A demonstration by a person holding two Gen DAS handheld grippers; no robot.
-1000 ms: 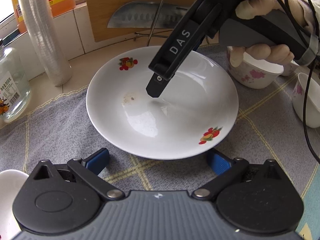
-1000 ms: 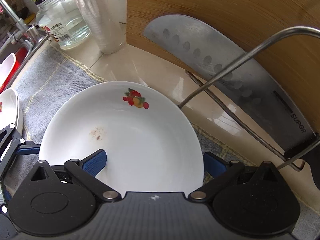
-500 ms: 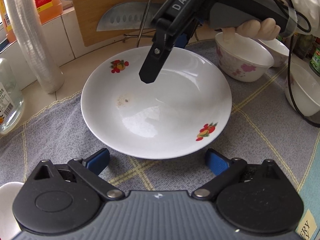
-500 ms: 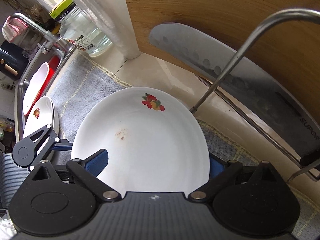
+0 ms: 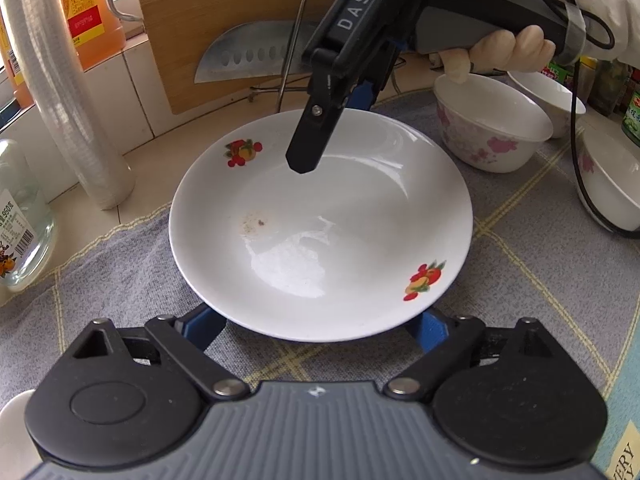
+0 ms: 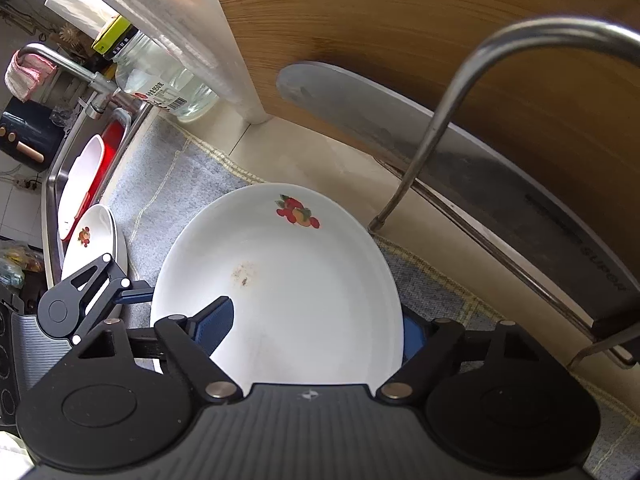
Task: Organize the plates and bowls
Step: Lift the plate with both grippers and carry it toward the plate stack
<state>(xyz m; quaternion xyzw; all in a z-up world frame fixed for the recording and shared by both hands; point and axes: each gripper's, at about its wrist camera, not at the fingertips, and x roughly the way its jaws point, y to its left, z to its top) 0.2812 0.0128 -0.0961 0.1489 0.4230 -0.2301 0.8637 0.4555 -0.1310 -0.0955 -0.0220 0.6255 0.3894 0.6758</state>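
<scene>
The table (image 5: 152, 152) is a tiled kitchen top under a grey checked cloth (image 5: 528, 264), backed by a wooden board (image 6: 400, 40) with a cleaver (image 6: 460, 168). The plate (image 5: 320, 236) lies mid-cloth, bowls (image 5: 492, 128) near its right. The left tool (image 5: 316, 326) and right tool (image 6: 312, 330) both straddle opposite plate rims, jaws apart and closing. Bare cloth surrounds the plate.

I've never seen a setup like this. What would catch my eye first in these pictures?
Most likely the big white plate with fruit prints and a small brown stain, sitting on a grey cloth in the middle. Two black hand-held grippers are closing in on it from opposite sides: the left gripper at its near rim, the right gripper at its far rim. Behind it a cleaver leans against a wooden board.
</scene>
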